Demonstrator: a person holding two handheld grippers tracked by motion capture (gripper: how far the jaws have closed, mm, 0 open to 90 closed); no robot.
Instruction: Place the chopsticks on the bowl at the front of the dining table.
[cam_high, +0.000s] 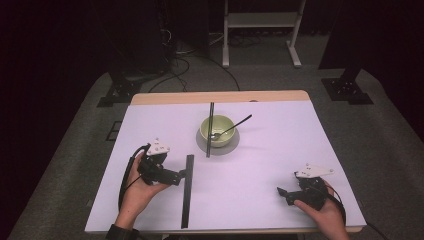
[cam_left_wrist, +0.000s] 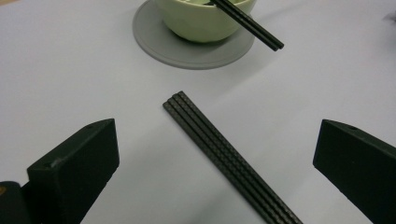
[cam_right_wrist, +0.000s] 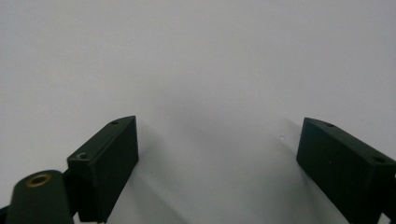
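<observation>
Both grippers' fingers spread wide, the left gripper beside flat-lying chopsticks (right gripper empty).

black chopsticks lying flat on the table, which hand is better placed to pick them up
Left. The left gripper sits right beside the black ridged chopsticks, jaws open and facing them; the right gripper rests far across the white table.

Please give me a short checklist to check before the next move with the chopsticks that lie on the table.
1. Left gripper jaws wide open: ok.
2. Chopsticks on the table lie flat between the left jaws, untouched: ok.
3. Second pair rests across the green bowl: ok.
4. Bowl sits on its grey saucer: ok.
5. Right gripper open, nothing between its jaws: ok.
6. Chopstick bundle aligned evenly along its whole length: cannot tell.
</observation>
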